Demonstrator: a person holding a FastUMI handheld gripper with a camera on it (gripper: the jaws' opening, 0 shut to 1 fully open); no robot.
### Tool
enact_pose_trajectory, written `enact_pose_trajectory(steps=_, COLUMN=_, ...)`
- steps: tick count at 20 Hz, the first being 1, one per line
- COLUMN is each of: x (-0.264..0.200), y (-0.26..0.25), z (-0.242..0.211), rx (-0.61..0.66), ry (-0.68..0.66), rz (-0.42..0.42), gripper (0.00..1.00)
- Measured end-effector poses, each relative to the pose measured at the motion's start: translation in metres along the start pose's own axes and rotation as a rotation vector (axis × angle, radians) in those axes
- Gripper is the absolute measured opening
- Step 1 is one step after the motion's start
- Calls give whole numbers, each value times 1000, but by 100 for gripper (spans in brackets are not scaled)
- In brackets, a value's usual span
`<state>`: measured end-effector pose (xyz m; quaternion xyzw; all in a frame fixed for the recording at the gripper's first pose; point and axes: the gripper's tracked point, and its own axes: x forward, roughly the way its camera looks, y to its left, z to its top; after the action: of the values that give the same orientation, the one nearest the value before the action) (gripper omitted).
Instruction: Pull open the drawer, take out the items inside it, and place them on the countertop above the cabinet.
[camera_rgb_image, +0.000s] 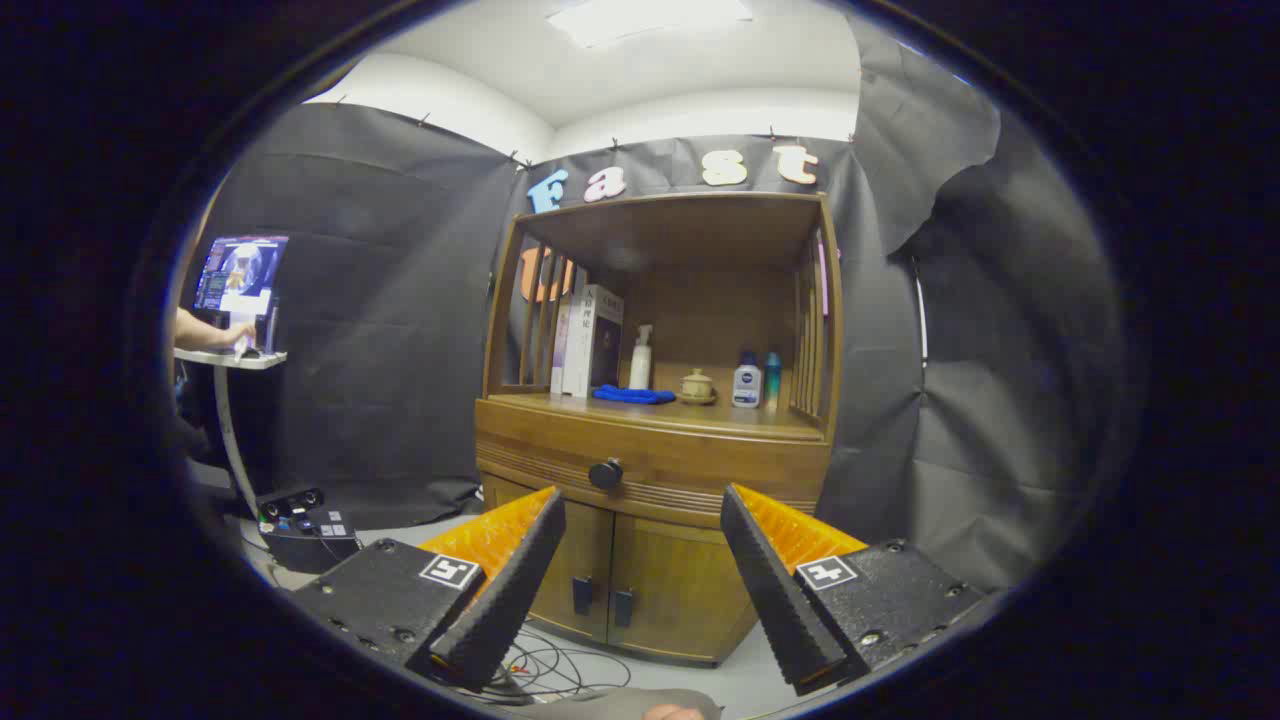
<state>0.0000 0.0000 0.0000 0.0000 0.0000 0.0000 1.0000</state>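
Well back — gripper (640, 500) fingers spread wide, drawer (655, 462) seemingly closed, knob (605, 473) beyond fingertips.

My cabinet (655, 470) is warm honey-brown wood, its closed drawer (650, 462) edged below with a ribbed band and fitted with a dark round knob (605, 473). Two dark handles (603, 598) mark the lower doors. On the countertop (700, 412) lies a bright blue cloth (633, 395), beside a white pump bottle (640, 362), a tan lidded pot (696, 386), a white bottle with blue label (747, 383) and a teal bottle (772, 375). The books (588, 340) are white and dark. The floor (740, 680) is pale grey.
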Motion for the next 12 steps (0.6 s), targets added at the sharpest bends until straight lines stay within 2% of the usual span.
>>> enact_pose_trajectory(steps=12, x=2, y=-21, z=0, rx=98, ry=11, rz=-49, gripper=100)
